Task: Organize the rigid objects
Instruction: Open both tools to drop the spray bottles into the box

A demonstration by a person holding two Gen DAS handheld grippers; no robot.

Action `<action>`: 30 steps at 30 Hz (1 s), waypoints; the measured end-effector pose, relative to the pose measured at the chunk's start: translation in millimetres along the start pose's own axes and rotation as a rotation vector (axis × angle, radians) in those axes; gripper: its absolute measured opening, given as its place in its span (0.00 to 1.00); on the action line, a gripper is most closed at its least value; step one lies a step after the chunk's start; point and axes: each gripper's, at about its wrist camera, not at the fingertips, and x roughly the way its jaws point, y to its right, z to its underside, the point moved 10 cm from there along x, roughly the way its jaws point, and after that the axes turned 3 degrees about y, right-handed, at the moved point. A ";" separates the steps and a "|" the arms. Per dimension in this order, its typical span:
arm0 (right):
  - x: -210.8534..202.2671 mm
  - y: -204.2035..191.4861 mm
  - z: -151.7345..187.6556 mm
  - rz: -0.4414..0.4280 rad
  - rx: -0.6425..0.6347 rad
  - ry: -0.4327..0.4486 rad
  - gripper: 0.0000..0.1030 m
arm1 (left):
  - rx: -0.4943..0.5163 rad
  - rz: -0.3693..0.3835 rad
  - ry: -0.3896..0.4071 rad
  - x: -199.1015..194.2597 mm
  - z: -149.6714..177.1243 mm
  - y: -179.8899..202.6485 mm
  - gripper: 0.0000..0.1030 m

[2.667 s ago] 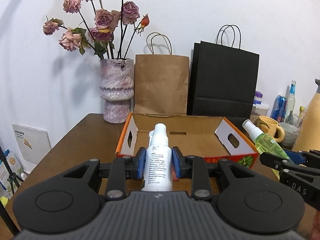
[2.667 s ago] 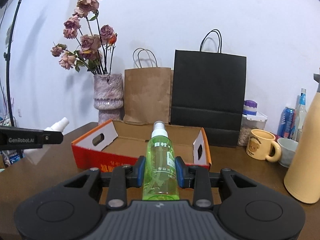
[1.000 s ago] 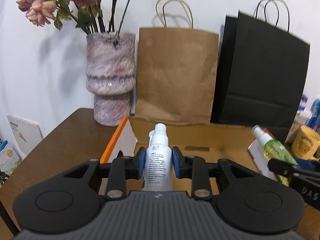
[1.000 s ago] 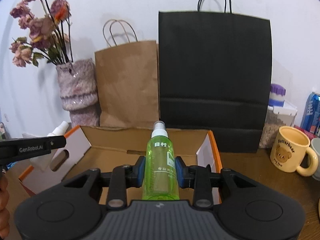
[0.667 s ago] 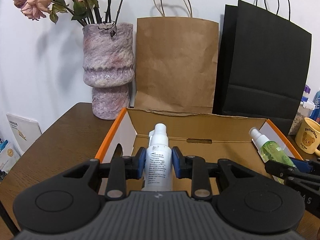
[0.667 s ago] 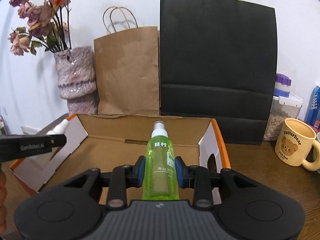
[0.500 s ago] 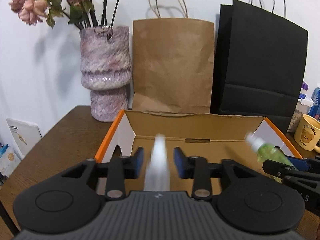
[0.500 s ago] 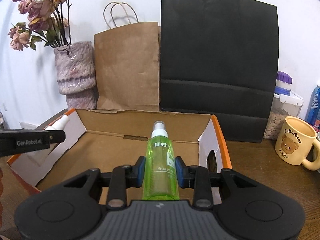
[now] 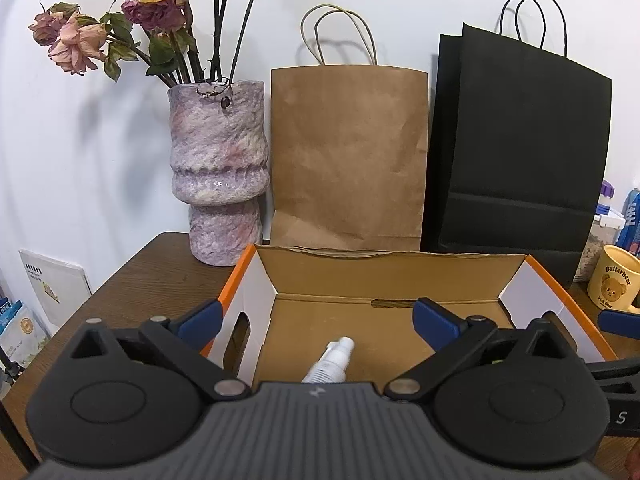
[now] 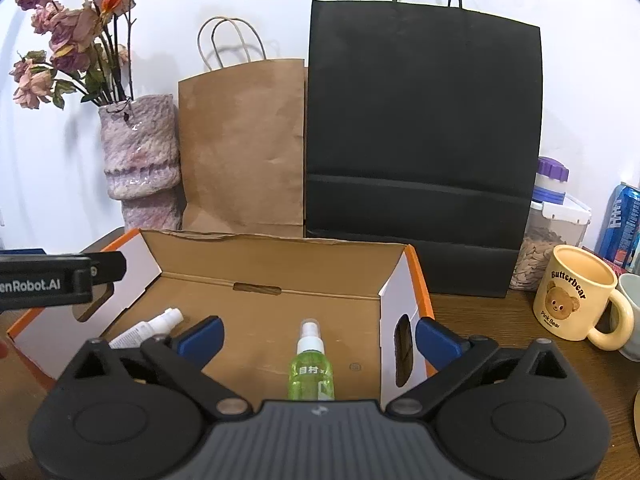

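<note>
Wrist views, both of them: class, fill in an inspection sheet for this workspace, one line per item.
Surface: brown wooden table.
Job's things: white spray bottle and green spray bottle lie inside the cardboard box, apart from each other.
Clutter: bear mug, seed jar, blue can.
Grippers: left tongs open, empty; right tongs open, empty.
Cables: nothing seen.
Surroundings: vase of dried roses, brown paper bag, black paper bag, white wall.

Matt cardboard box (image 10: 280, 276); rough stone-like vase (image 9: 218, 168).

Both wrist views close, facing shared cardboard box (image 9: 400, 268) (image 10: 280, 248).
</note>
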 end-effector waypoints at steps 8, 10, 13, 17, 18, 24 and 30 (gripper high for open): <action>-3.9 0.1 0.3 -0.007 0.000 -0.004 1.00 | -0.006 0.009 0.004 -5.8 -1.3 -0.6 1.00; -5.9 0.3 0.9 -0.008 0.002 -0.005 1.00 | -0.004 0.012 0.007 -9.1 -2.3 -0.3 1.00; -12.3 0.2 1.1 -0.013 -0.001 -0.002 1.00 | 0.000 0.017 0.011 -15.4 -4.3 -1.4 1.00; -26.4 2.0 -1.7 -0.013 -0.002 0.017 1.00 | -0.011 0.027 0.026 -28.6 -7.4 -7.0 1.00; -30.9 2.6 -2.5 -0.013 -0.001 0.025 1.00 | -0.011 0.028 0.032 -32.9 -7.3 -8.2 1.00; -56.2 5.8 -2.7 -0.006 -0.016 0.058 1.00 | -0.025 0.034 0.052 -52.7 -8.6 -14.3 1.00; -82.9 10.1 2.7 0.013 -0.029 0.086 1.00 | -0.023 0.051 0.055 -73.3 -1.3 -14.7 1.00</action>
